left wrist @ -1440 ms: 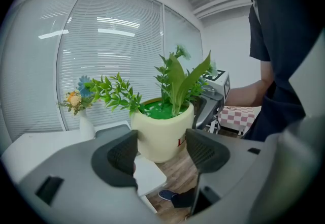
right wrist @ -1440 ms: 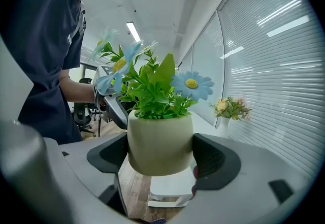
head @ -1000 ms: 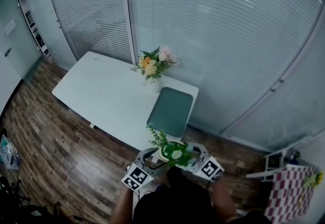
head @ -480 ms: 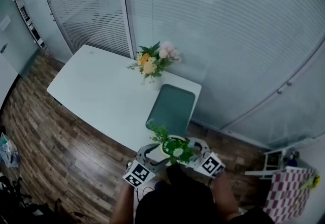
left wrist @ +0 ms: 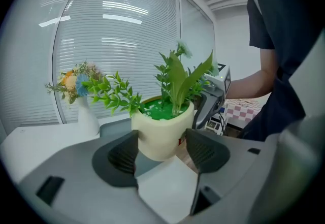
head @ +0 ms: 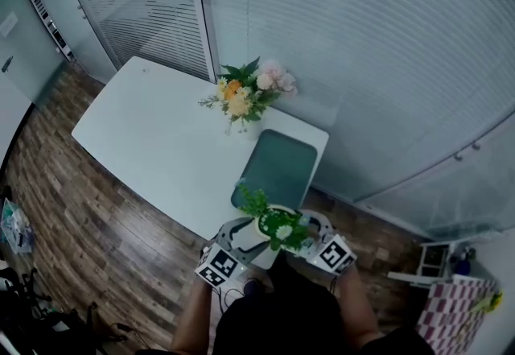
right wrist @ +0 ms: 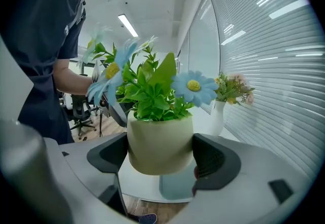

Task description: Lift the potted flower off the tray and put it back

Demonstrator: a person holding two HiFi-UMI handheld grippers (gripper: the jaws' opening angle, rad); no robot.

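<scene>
The potted flower (head: 278, 226), a cream pot of green leaves and pale blue daisies, hangs in the air over the near end of the white table (head: 153, 136), just short of the dark green tray (head: 279, 171). My left gripper (head: 245, 234) and right gripper (head: 310, 231) both grip it from opposite sides. In the left gripper view the pot (left wrist: 163, 129) sits between the two dark pads of the left gripper (left wrist: 162, 153). The right gripper view shows the pot (right wrist: 160, 141) squeezed in the right gripper (right wrist: 161, 157), with the tray (right wrist: 175, 187) below it.
A white vase of orange and pink flowers (head: 249, 96) stands on the table just beyond the tray's far end. Glass walls with blinds (head: 362, 47) run behind the table. Wooden floor (head: 88, 224) lies to the left, and a checked cloth (head: 451, 309) at the lower right.
The pot, held by both grippers, has edged a little forward toward the near end of the tray. The head view has shifted slightly.
</scene>
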